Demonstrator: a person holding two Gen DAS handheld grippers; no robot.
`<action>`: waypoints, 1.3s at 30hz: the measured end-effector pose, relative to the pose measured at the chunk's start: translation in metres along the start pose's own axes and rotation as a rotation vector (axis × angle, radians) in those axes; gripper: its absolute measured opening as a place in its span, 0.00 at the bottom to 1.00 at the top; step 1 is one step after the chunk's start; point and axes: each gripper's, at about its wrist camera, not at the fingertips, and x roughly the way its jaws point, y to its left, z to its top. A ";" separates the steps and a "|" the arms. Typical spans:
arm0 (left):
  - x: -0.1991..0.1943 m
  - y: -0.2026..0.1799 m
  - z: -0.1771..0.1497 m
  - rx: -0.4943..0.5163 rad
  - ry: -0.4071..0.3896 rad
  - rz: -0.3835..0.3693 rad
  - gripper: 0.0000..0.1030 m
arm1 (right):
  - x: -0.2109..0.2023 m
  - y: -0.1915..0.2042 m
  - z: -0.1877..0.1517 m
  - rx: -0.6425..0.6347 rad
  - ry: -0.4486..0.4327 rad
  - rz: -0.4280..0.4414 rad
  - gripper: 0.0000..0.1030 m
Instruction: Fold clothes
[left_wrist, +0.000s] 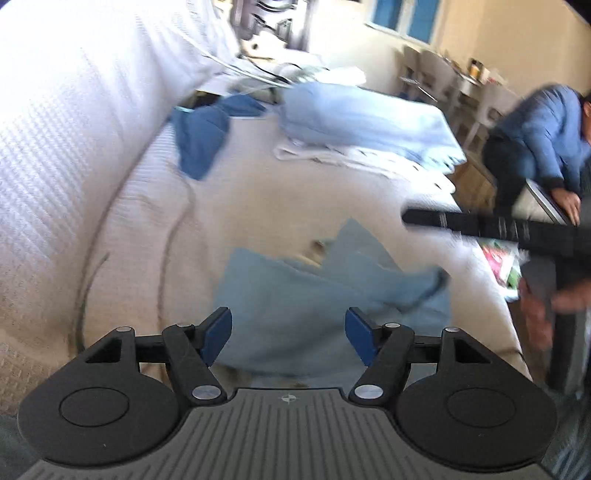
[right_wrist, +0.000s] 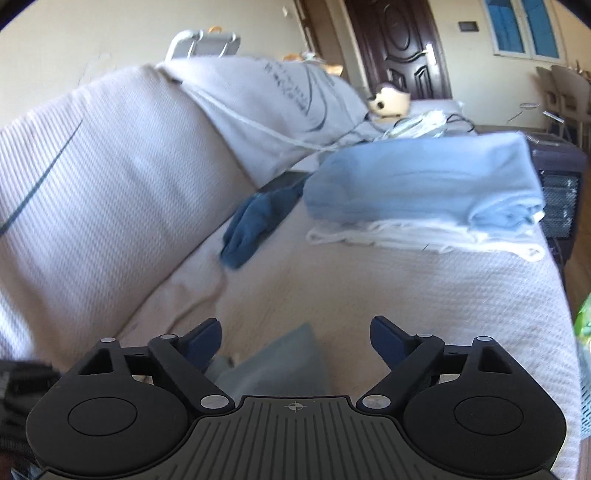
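- Two grippers hang over a sofa seat (left_wrist: 155, 206) covered with a white ribbed throw
- Left gripper (left_wrist: 288, 334) stands with its jaws well apart and nothing pinched; its blue pads (left_wrist: 218, 332) sit either side of a light blue cloth (left_wrist: 314, 295) without pressing on it
- That light blue cloth lies crumpled on the seat just ahead of the left gripper, one pointed corner sticking up toward the middle of the seat
- Right gripper (right_wrist: 295, 341) is also spread wide and holds nothing; a corner of the same light blue cloth (right_wrist: 284, 362) shows low between its jaws, not touched by either pad
- In the left wrist view a long black bar (left_wrist: 498, 227), blurred, reaches in from the right edge above the cloth
- Further along the seat a folded pale blue sheet (right_wrist: 424, 184) rests on top of folded white linen (right_wrist: 406, 234)
- A dark blue garment (right_wrist: 255, 221) lies bunched in the crease where seat meets backrest, well apart from the light blue cloth
- A grey-white pillow (right_wrist: 273, 107) with dark print leans on the backrest behind the stack
- A person in a blue top (left_wrist: 546, 129) sits at the right edge of the left wrist view, beyond the sofa
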 end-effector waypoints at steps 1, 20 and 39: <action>0.006 0.003 0.003 -0.008 -0.002 0.003 0.72 | 0.005 0.002 -0.002 -0.006 0.019 -0.004 0.88; 0.082 0.036 0.010 -0.085 0.087 -0.097 0.11 | 0.071 -0.001 -0.032 0.030 0.199 -0.002 0.38; -0.003 -0.002 0.114 0.201 -0.321 -0.027 0.05 | -0.043 -0.029 0.044 0.007 -0.288 -0.214 0.14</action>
